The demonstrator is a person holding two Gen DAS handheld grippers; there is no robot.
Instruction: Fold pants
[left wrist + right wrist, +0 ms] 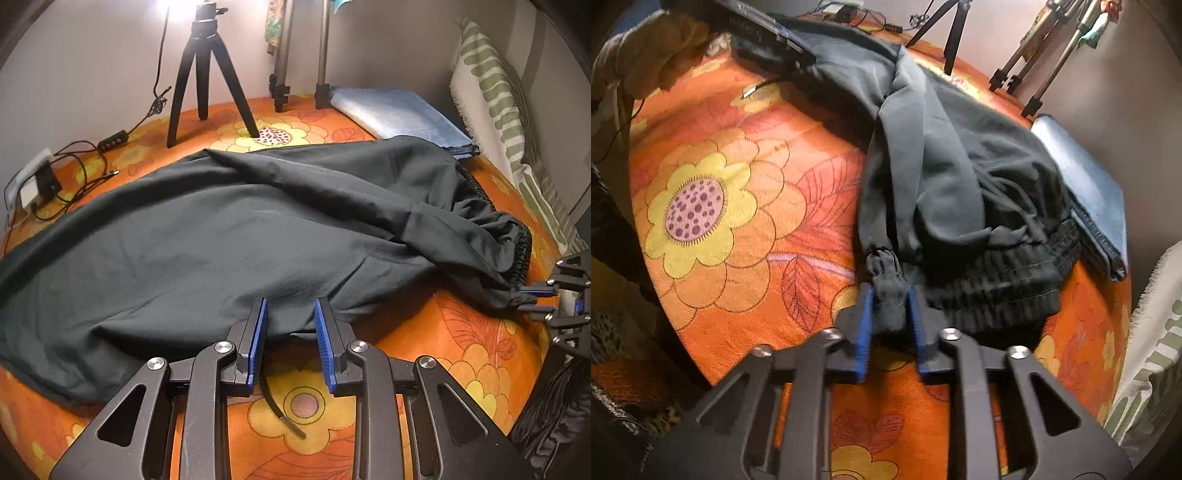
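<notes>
Dark grey pants [207, 236] lie spread across the orange flowered bedcover, waistband [517, 254] to the right. My left gripper [290, 306] is open at the near edge of the pants, its blue pads either side of the fabric edge, not holding it. My right gripper [891, 299] is shut on a bunched corner of the waistband [888, 291]; it also shows in the left wrist view [528, 297] at the right edge. The ribbed elastic waistband [990, 291] lies just right of the grip. A black drawstring [280, 410] lies under the left gripper.
A folded blue garment [402, 118] lies at the back right beside a striped pillow [491, 107]. A black tripod [207, 77], two stand legs [280, 88] and a cable with a charger [40, 181] stand along the back.
</notes>
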